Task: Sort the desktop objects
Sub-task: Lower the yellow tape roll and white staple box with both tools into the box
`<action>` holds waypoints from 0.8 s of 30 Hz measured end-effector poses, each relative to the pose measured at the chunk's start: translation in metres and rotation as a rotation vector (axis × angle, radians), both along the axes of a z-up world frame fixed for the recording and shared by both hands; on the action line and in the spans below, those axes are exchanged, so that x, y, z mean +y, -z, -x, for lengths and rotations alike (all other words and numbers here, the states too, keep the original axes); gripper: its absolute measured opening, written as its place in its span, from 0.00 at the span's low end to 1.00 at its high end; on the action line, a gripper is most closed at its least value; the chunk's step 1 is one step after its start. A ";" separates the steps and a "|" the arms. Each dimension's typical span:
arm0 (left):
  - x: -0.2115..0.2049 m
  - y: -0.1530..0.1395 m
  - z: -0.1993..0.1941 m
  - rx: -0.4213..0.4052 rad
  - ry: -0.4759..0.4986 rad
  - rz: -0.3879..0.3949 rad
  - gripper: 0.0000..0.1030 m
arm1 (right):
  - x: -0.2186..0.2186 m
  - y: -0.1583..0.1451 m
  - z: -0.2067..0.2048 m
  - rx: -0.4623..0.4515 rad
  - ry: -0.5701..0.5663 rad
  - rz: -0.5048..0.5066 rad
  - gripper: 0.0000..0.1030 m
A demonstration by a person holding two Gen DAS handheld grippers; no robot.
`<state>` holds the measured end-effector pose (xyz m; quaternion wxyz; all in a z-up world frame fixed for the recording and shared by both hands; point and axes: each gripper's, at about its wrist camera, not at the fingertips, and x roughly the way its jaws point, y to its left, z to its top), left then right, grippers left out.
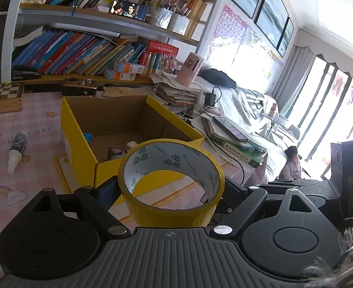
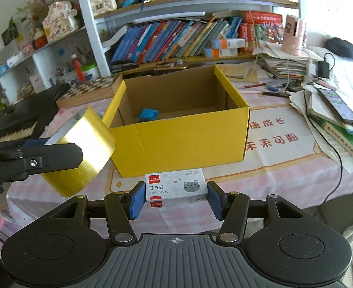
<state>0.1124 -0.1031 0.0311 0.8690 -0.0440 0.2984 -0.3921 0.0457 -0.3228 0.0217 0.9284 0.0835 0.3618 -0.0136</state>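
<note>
A white-framed bookshelf (image 2: 152, 36) packed with leaning colourful books stands at the table's far edge. The table (image 2: 284, 175) wears a pink checked cloth. Framed pictures (image 1: 260, 0) hang on the pale wall, and bright daylight floods through tall curtained windows (image 1: 332, 91).
</note>
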 end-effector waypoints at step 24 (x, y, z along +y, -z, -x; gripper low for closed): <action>-0.042 -0.006 0.009 -0.022 -0.110 -0.029 0.84 | -0.039 -0.003 -0.016 -0.040 -0.121 -0.012 0.54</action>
